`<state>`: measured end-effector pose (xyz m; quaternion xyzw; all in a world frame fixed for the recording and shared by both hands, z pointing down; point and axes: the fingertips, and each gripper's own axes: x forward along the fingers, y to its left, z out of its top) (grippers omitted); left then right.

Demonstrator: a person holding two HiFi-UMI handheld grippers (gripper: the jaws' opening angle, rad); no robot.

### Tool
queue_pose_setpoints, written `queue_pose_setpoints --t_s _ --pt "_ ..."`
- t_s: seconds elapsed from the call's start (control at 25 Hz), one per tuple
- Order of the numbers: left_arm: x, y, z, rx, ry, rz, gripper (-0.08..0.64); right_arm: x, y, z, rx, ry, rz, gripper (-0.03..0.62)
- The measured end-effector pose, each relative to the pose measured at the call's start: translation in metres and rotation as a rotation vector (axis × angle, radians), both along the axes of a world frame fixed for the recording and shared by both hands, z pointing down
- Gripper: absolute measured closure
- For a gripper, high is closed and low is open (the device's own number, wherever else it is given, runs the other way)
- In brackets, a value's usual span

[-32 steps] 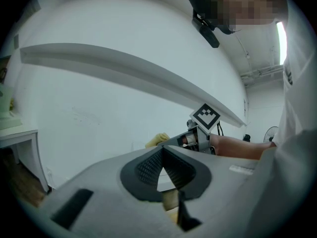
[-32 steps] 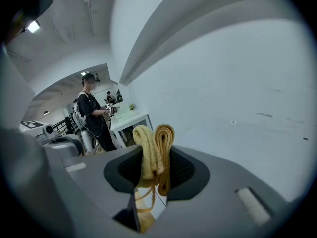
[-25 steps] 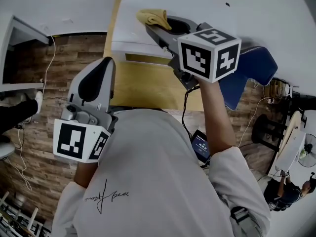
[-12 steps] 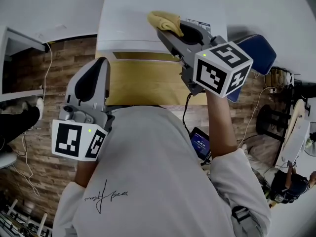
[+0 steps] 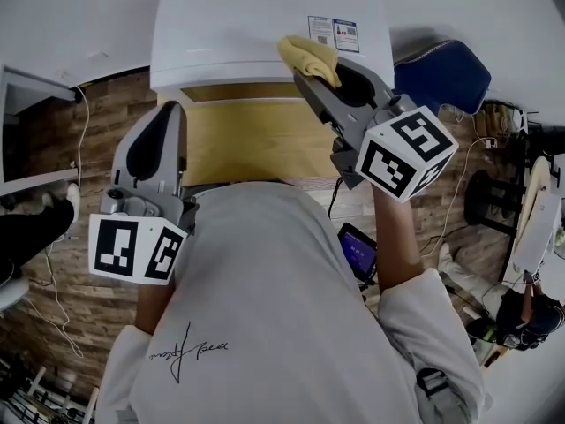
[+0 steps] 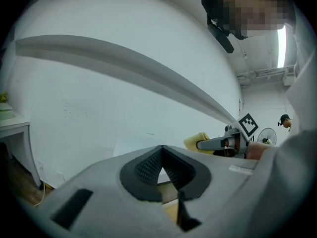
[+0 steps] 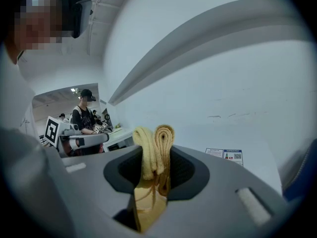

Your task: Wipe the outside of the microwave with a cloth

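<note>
The white microwave (image 5: pixel 238 25) fills the top of the head view, with a small printed sticker (image 5: pixel 333 33) on its top. My right gripper (image 5: pixel 316 71) is shut on a folded yellow cloth (image 5: pixel 309 56) and holds it at the microwave's front right edge, just below the sticker. In the right gripper view the cloth (image 7: pixel 154 145) stands bunched between the jaws, with the sticker (image 7: pixel 225 155) beyond. My left gripper (image 5: pixel 166 117) hangs lower left, off the microwave, jaws shut on nothing (image 6: pixel 161 155). The left gripper view shows the cloth (image 6: pixel 197 141) off to the right.
A wooden table (image 5: pixel 256 140) carries the microwave. A blue chair (image 5: pixel 441 78) stands to the right, and a small screen device (image 5: pixel 357 250) hangs at my right side. A white desk (image 5: pixel 31 131) and cables lie left. A person (image 5: pixel 521 316) sits at lower right.
The microwave top has come further into view. My right gripper with the cloth has shifted right along the front edge toward the sticker. The left gripper has barely moved.
</note>
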<state>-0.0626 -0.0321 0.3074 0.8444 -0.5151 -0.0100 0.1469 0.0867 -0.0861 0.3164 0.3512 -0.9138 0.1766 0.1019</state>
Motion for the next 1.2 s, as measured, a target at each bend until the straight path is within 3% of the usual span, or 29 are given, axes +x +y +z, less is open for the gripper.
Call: queue_pose_setpoints --t_s 0.84,1.2 --pt "0.010 0.009 0.018 -0.044 -0.005 -0.024 0.568 0.047 0.043 0.024 0.012 0.053 0.078 0.476" --pt "0.011 0.013 0.044 -0.112 -0.024 -0.039 0.568 0.051 0.048 0.042 0.016 0.120 0.072 0.477"
